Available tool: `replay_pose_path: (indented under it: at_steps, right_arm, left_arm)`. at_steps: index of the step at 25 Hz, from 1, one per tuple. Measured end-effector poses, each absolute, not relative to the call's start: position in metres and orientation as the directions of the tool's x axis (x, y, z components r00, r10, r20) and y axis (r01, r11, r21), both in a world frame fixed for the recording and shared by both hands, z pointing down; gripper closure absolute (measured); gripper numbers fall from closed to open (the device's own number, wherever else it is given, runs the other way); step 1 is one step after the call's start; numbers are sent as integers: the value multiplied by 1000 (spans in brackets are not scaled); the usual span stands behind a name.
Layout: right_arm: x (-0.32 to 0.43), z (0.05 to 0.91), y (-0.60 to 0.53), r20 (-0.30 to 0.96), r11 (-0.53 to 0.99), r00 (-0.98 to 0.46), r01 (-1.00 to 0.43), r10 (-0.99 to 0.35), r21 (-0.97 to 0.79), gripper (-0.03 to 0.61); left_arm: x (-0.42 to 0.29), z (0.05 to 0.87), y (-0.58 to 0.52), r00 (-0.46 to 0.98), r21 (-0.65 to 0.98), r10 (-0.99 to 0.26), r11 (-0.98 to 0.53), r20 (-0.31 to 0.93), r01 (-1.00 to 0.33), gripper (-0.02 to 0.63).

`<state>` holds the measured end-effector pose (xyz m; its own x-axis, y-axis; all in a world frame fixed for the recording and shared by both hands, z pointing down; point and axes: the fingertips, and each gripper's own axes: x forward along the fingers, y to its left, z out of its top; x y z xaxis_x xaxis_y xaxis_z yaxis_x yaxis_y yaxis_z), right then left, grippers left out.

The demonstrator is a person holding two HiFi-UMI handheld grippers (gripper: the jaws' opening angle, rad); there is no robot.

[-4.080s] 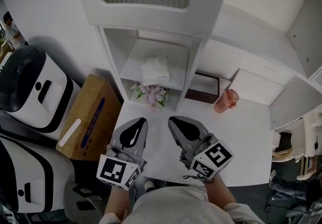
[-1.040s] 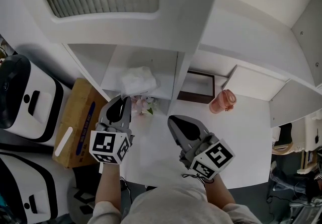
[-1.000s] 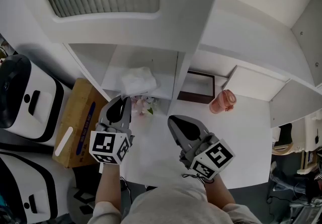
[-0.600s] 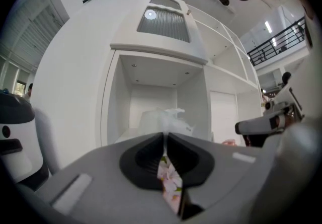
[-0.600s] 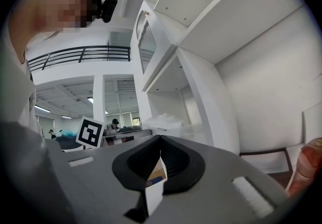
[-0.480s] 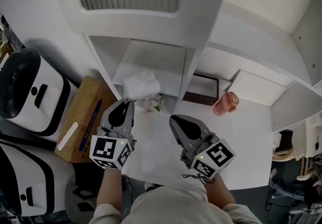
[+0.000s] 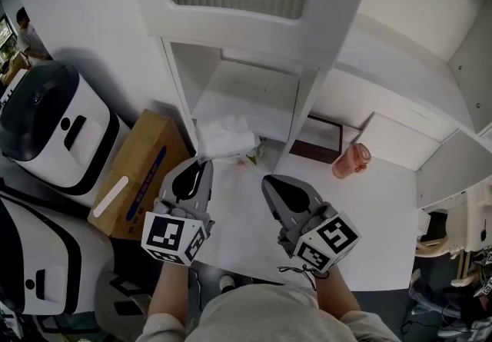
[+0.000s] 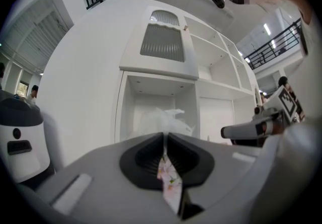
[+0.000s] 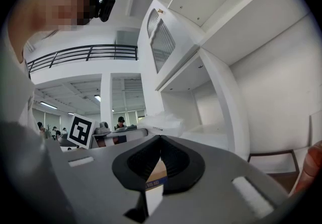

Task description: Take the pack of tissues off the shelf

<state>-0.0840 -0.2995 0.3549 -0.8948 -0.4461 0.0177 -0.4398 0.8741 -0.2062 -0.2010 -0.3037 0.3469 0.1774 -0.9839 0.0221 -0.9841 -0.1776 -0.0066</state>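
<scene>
pull-out step: left hand-held gripper [image 7: 204,167] pinches the tissue pack [image 7: 225,137] at the shelf [image 7: 250,94] edge; right hand-held gripper [image 7: 269,180] pressed together, empty. next, i'd say, draw it clear.

The head view looks steeply down while both gripper views face the same shelf [image 7: 246,94].

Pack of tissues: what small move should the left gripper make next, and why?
Probably a short pull of the left gripper back toward the person. Its jaws are shut on the near edge of the pack of tissues, which lies at the front lip of the shelf, so little more should clear it.
</scene>
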Motion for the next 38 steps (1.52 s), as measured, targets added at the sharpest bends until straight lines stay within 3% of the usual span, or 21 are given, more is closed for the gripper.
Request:
replay_pose_path:
  at_steps: [38]
  right_arm:
    - [-132, 354, -123, 11, 863, -876, -477, -482, -165, 577]
  left_arm:
    - [-230, 341, -108, 262, 36, -965, -263, -31, -964, 601]
